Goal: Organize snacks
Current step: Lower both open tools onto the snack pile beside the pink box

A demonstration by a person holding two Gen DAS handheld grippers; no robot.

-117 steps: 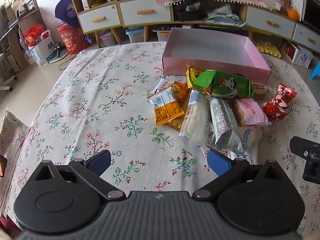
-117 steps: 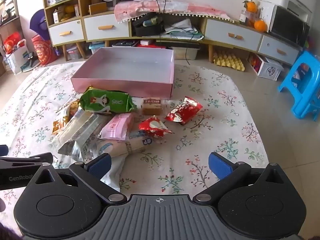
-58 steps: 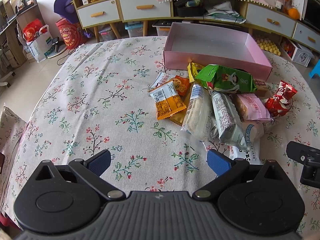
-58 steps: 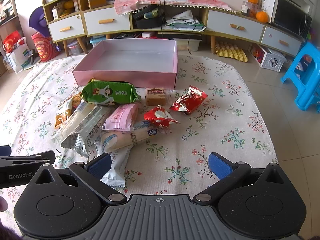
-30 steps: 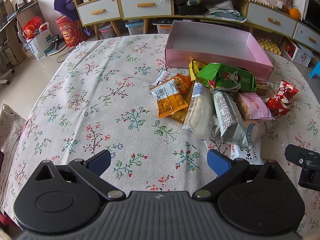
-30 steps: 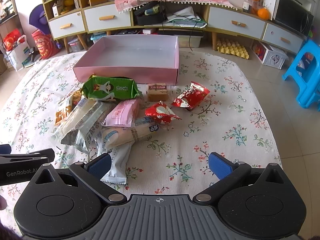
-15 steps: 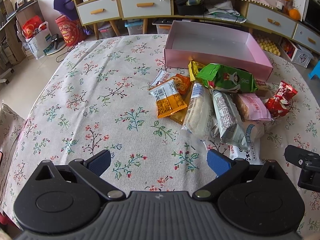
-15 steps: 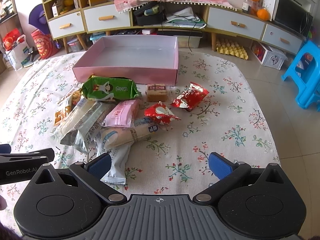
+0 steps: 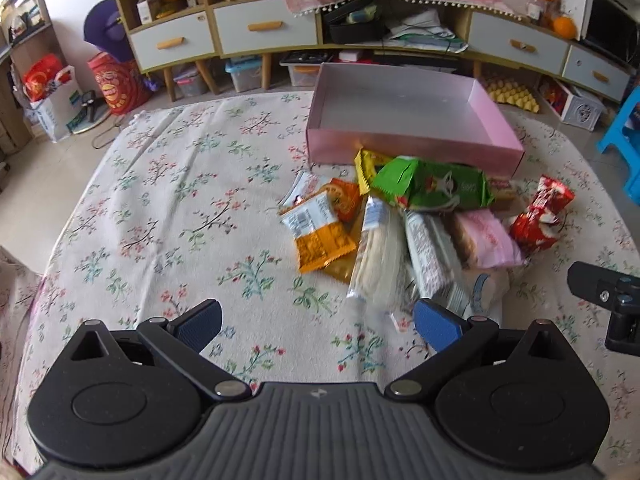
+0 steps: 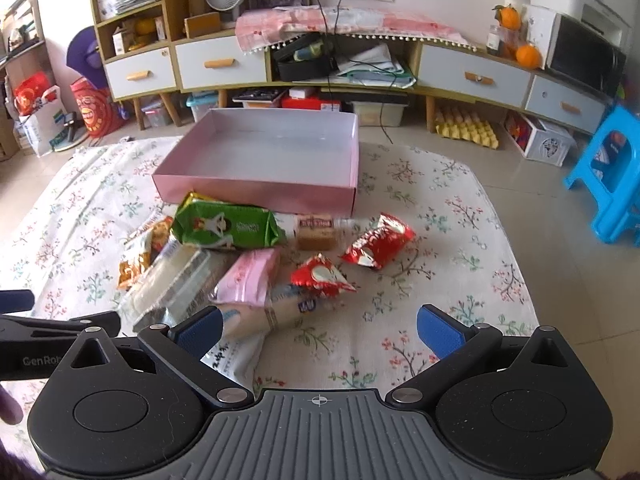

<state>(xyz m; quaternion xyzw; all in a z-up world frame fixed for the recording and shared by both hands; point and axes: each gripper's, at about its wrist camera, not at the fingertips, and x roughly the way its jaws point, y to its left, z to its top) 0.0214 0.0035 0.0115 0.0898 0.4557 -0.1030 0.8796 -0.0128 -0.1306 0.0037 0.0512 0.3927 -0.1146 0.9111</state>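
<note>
Both sets of jaws stand wide open and hold nothing. The left gripper [image 9: 316,322] hovers over bare floral cloth just short of the heap, its right pad near a long clear-wrapped pale bar [image 9: 378,264]. The right gripper [image 10: 320,330] hangs above a beige roll [image 10: 266,314] and a pink packet [image 10: 250,278], probably lined up for a first pick. The snacks lie in a loose pile on the counter [image 9: 168,208], crinkly foil and soft plastic: a green pack [image 10: 228,228], two red foil pouches [image 10: 378,246], an orange sachet [image 9: 320,236]. Behind them sits the shallow pink box [image 10: 260,192], empty, its front wall touching the pile so transfers stay short.
</note>
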